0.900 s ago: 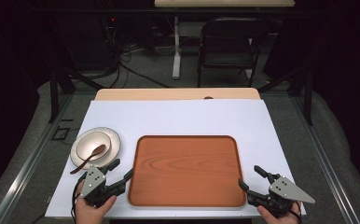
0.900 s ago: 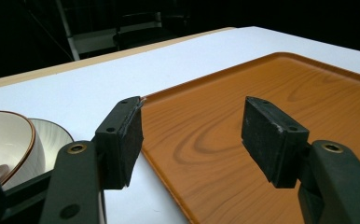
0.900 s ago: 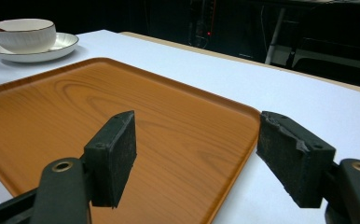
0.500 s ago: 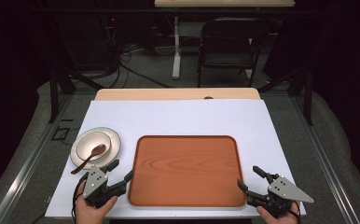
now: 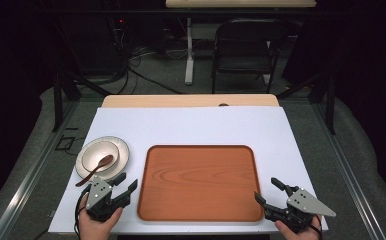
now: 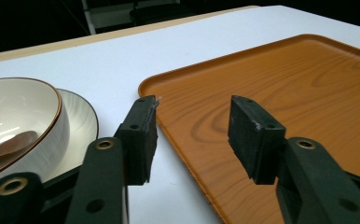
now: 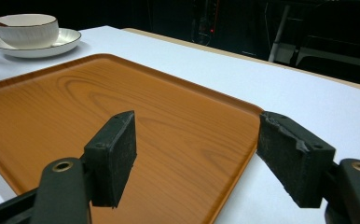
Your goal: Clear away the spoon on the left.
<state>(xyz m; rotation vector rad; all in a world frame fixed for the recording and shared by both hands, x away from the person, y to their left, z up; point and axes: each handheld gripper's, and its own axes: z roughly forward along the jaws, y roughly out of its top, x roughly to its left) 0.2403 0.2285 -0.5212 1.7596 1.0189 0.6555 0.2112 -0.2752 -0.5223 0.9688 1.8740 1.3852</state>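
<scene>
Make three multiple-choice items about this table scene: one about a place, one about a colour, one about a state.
1. Where does the bowl stand?
A. on the tray
B. on the plate
C. on the chair

2. What colour is the tray?
A. orange-brown
B. blue
C. green

3. How do the left gripper's jaws stand?
A. shut on the spoon
B. shut on the tray
C. open

Answers: 1 B, the plate rims the bowl left of the tray; 2 A, wood-grain orange-brown; 3 C, a wide gap shows between the jaws, holding nothing.

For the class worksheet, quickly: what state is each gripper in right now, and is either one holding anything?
Left gripper: open, holding nothing, jaws astride the tray edge.
Right gripper: open, holding nothing, jaws astride the tray's near right corner.
</scene>
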